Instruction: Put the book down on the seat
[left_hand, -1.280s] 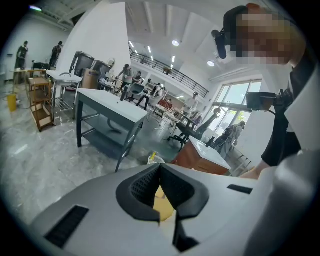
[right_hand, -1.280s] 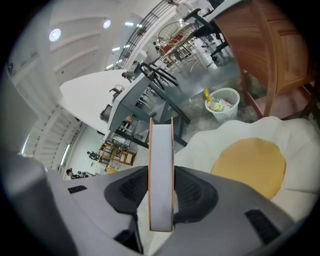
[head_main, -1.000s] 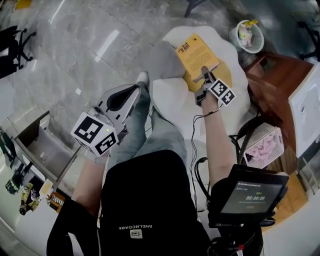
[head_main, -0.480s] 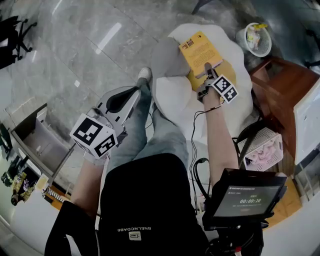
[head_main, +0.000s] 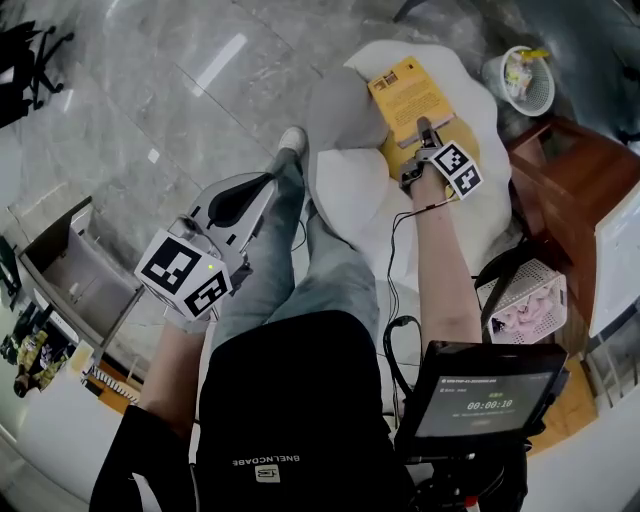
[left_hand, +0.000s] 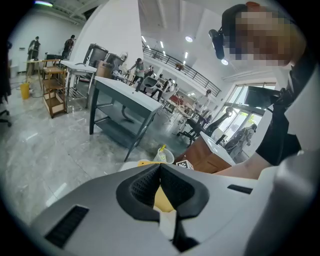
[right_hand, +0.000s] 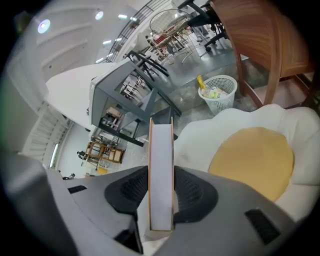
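The right gripper's (right_hand: 161, 200) 2 jaws are clamped on the book (right_hand: 161, 175). Its white page block sits edge-on between the pads, with an orange cover against each pad. They grip 1 short end, and the rest of the book runs away from the camera.

In the head view the right gripper (head_main: 422, 128) holds the book (head_main: 408, 92) cover-up over the far part of the seat (head_main: 352, 192). The seat is a white, lobed cushion with a yellow centre. In the right gripper view the seat (right_hand: 250, 160) lies close beside 1 face of the book. I cannot tell whether they touch.

The left gripper (left_hand: 160, 167) has its jaws closed together with nothing between them. A bit of yellow shows through the gap below the tips. In the head view it (head_main: 262, 185) hangs over the floor, well apart from the seat, and seems to have no part in this step.

The step in hand looks like the final lowering, with the book over its place but not yet released. The next move probably calls for easing the book flat onto the cushion and then opening the jaws. The gripper should then draw straight back so the pads do not drag the cover. The cushion is soft and uneven, so the book may tilt or slide once it is let go.
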